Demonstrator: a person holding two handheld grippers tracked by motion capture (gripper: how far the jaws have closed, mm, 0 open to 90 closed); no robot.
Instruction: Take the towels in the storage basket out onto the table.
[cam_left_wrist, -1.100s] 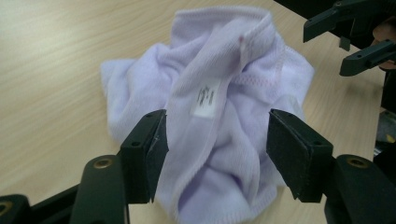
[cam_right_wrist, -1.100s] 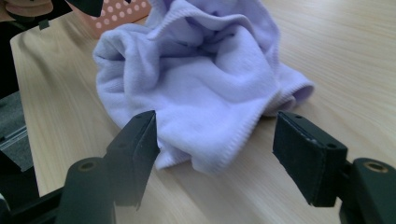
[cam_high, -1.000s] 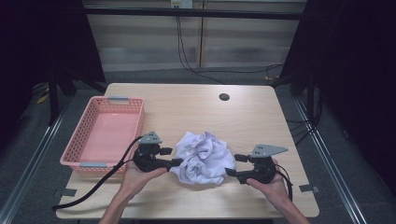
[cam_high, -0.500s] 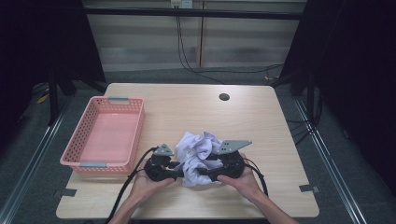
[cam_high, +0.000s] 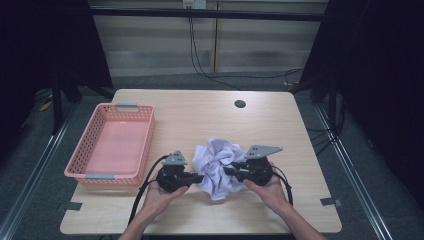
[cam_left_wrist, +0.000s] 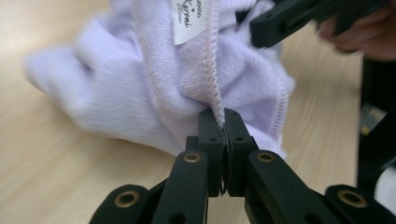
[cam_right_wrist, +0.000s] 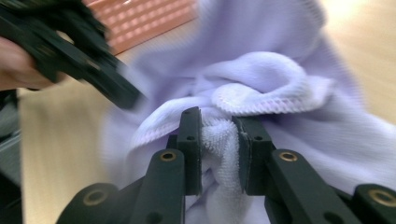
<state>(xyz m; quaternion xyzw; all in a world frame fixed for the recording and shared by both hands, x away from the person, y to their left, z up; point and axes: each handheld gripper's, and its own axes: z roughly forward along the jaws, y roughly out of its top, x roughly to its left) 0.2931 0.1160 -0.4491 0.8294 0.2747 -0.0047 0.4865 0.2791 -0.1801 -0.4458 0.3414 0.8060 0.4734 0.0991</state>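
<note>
The towel (cam_high: 218, 167) lay crumpled on the table (cam_high: 200, 115) beside the empty pink basket (cam_high: 111, 145). The left gripper (cam_left_wrist: 223, 128) had just closed, pinching its stitched hem; the right gripper (cam_right_wrist: 219, 135) had just closed on a thick fold. Lifting and spreading or moving remained.

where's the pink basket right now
In the high view the pink basket sits on the table's left side, just left of the left gripper and the crumpled towel.

Both tools (cam_high: 200, 177) (cam_high: 227, 171) clamped, facing inward.
</note>
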